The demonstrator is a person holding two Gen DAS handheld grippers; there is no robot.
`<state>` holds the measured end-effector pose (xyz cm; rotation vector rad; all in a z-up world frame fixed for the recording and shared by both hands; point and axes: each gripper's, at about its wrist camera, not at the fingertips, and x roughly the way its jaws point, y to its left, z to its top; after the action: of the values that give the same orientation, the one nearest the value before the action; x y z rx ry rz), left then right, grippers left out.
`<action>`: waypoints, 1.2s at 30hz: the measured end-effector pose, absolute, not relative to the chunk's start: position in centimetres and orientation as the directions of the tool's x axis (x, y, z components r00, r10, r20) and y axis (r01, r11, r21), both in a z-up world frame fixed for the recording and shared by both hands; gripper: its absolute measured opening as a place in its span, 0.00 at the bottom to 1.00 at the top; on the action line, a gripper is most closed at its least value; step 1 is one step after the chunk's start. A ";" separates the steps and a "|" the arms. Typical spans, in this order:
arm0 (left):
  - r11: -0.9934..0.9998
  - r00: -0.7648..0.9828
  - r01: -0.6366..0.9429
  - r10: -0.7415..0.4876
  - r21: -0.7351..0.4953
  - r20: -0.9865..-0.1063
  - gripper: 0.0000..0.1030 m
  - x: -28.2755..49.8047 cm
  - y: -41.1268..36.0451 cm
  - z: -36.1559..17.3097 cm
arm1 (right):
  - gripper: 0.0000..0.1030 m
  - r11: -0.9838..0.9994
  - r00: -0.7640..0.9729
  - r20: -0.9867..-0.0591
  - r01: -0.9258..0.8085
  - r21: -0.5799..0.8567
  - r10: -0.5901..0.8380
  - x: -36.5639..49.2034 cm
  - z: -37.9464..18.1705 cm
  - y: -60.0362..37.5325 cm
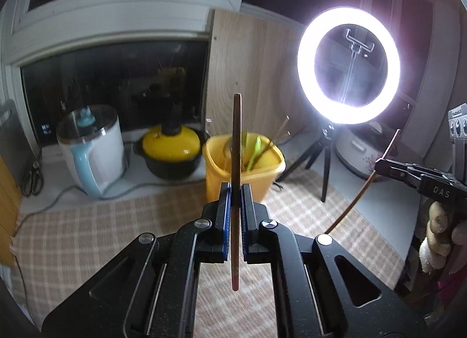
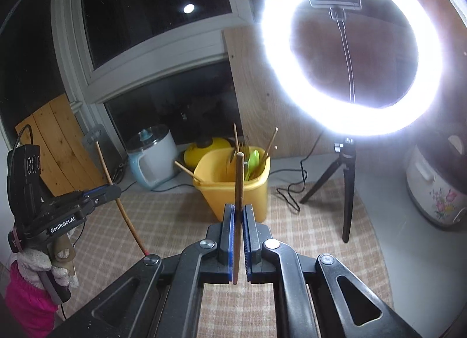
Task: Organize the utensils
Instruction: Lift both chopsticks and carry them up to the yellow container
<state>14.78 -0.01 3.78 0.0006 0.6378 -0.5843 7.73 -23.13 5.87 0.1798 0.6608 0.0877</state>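
Utensil bin (image 1: 243,168) on mat (image 1: 102,230), pot (image 1: 172,151) left, ring light (image 1: 348,65) right

The left gripper (image 1: 235,192) was clamped on a dark wooden chopstick (image 1: 236,145) standing upright between its blue pads, above a table (image 1: 87,235) covered with a checked cloth. Beyond it stood a yellow bin (image 1: 221,174) holding green utensils and sticks, flanked by a yellow-lidded pot (image 1: 172,148) and a white-and-blue kettle (image 1: 93,154). At right, the right gripper (image 1: 379,163) pinched a second chopstick (image 1: 359,195) in front of a lit ring light (image 1: 303,55).
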 end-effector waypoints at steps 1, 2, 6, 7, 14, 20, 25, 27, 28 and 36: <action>0.840 0.654 0.514 -0.515 -0.175 -0.554 0.04 15.1 0.1 4.1 | 0.03 0.982 0.792 -0.596 -0.022 0.188 0.132 7.9 6.2 -23.0; 0.840 0.656 0.513 -0.515 -0.175 -0.551 0.04 15.4 0.1 4.2 | 0.03 0.982 0.796 -0.591 -0.022 0.187 0.130 8.0 6.5 -23.0; 0.846 0.681 0.507 -0.511 -0.167 -0.524 0.04 17.0 0.4 5.0 | 0.03 0.986 0.818 -0.565 -0.018 0.168 0.112 8.5 7.6 -22.7; 0.847 0.685 0.504 -0.512 -0.170 -0.518 0.04 17.4 0.5 5.1 | 0.03 0.987 0.825 -0.556 -0.015 0.159 0.102 8.7 7.8 -22.6; 0.854 0.719 0.482 -0.513 -0.195 -0.469 0.04 21.8 1.1 6.6 | 0.03 0.991 0.869 -0.491 0.004 0.130 0.061 10.4 9.9 -22.1; 0.848 0.736 0.466 -0.531 -0.254 -0.421 0.04 26.0 0.7 7.4 | 0.03 0.996 0.903 -0.429 0.008 0.089 0.031 13.1 11.8 -21.1; 0.829 0.734 0.465 -0.557 -0.311 -0.388 0.04 28.9 -0.7 7.0 | 0.03 0.999 0.916 -0.401 0.019 0.043 0.000 15.5 11.8 -20.1; 0.827 0.735 0.466 -0.560 -0.314 -0.384 0.04 29.7 -1.6 6.7 | 0.03 0.999 0.914 -0.405 0.024 0.038 -0.007 16.3 11.2 -19.9; 0.827 0.734 0.469 -0.561 -0.311 -0.383 0.04 29.9 -2.0 6.5 | 0.03 0.999 0.912 -0.411 0.026 0.037 -0.009 16.8 10.9 -19.9; 0.827 0.709 0.490 -0.563 -0.276 -0.426 0.04 31.0 -4.7 4.3 | 0.03 0.999 0.891 -0.453 0.031 0.044 -0.008 19.1 8.2 -19.9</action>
<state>31.04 -4.69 4.27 -0.1463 0.5200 -0.5867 19.11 -19.94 8.18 0.0507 0.4700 -0.0202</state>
